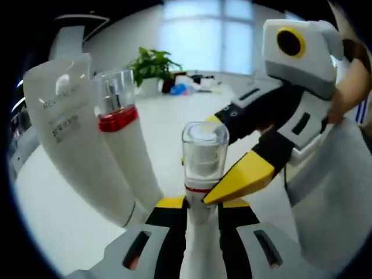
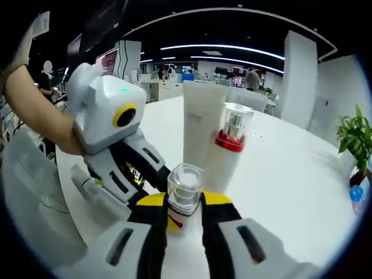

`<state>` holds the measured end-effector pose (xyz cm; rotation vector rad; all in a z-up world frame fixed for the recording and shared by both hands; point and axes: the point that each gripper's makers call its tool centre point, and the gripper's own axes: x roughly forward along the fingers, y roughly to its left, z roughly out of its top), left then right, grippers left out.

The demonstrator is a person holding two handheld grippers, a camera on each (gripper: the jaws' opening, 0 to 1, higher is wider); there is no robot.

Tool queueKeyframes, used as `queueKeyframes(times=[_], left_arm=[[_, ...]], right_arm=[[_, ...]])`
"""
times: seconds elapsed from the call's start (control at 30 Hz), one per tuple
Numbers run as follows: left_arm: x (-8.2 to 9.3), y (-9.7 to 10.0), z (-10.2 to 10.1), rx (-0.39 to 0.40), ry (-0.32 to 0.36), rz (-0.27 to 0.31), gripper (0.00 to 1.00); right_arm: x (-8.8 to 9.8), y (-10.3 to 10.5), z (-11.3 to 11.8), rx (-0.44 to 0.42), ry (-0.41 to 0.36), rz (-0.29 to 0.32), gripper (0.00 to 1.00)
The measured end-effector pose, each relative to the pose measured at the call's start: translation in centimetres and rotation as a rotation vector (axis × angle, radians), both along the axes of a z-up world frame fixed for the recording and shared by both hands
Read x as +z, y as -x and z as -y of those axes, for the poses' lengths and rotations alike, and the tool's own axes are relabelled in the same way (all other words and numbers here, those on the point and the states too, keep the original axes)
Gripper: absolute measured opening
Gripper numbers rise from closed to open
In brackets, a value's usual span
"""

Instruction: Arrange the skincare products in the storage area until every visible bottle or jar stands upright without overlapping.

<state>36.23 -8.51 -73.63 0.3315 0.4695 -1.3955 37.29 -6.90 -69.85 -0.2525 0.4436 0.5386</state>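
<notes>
A small white bottle [image 1: 200,174] with a clear cap and a thin red ring stands between the yellow-tipped jaws of my left gripper [image 1: 202,204], which is shut on its body. My right gripper [image 1: 232,157] reaches in from the right, one yellow finger against the bottle's neck. In the right gripper view the same bottle [image 2: 185,195] sits between the jaws of my right gripper [image 2: 185,200], which close on it, and the left gripper [image 2: 136,174] meets it from the left. Behind stand a tall white tube [image 1: 70,133] [image 2: 200,125] and a red-banded white bottle [image 1: 125,151] [image 2: 229,148], both upright, side by side.
Everything rests on a white table [image 2: 290,192]. A white-walled container [image 1: 334,192] [image 2: 32,197] sits close beside the grippers. A potted plant [image 1: 152,64] [image 2: 356,136] stands farther off on the table. A person's arm [image 2: 32,110] holds the left gripper.
</notes>
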Motion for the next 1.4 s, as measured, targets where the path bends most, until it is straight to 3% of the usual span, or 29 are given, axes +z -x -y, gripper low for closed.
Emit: queueKeyframes(times=[0.8, 1.4], left_arm=[[-0.2, -3.1, 1.1, -0.001, -0.034, 0.05, 0.18], [-0.4, -3.3, 1.3, 0.005, -0.059, 0.058, 0.19]], right_arm=[[0.1, -3.0, 1.5, -0.086, -0.006, 0.025, 0.22], [0.1, -3.0, 1.7, -0.071, 0.003, 0.043, 0.22]])
